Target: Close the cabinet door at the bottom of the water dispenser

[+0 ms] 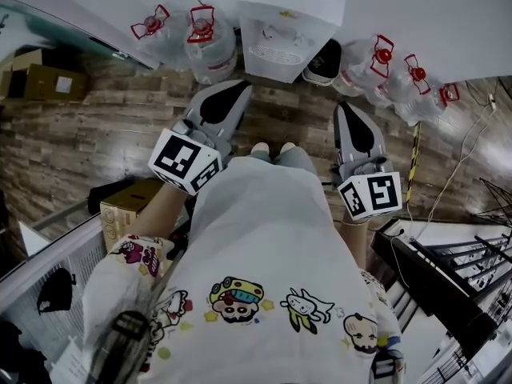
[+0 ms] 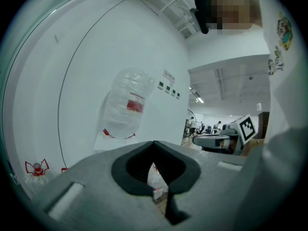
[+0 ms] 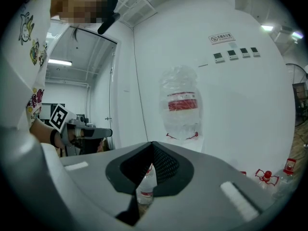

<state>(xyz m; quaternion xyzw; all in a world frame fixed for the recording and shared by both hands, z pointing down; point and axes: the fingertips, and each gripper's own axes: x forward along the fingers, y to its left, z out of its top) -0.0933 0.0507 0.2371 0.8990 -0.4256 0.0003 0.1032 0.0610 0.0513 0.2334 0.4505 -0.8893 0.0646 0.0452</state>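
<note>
The white water dispenser [image 1: 288,18] stands against the wall straight ahead, seen from above; its bottom cabinet door cannot be made out in any view. An upturned clear bottle [image 2: 126,105] [image 3: 182,107] sits on top of it. My left gripper [image 1: 230,88] is held level, short of the dispenser's left front, its jaws shut on nothing. My right gripper [image 1: 346,107] hangs level to the right of the dispenser, also shut and empty. In the left gripper view its own tips [image 2: 154,143] meet; the same holds in the right gripper view [image 3: 153,143]. Neither touches the dispenser.
Clear water bottles with red handles stand on the wood floor left [image 1: 204,42] and right [image 1: 384,66] of the dispenser. A dark bin [image 1: 324,62] sits beside its right foot. Cardboard boxes [image 1: 132,202] [image 1: 44,82] lie at the left, and cables [image 1: 456,166] and a rack [image 1: 448,278] at the right.
</note>
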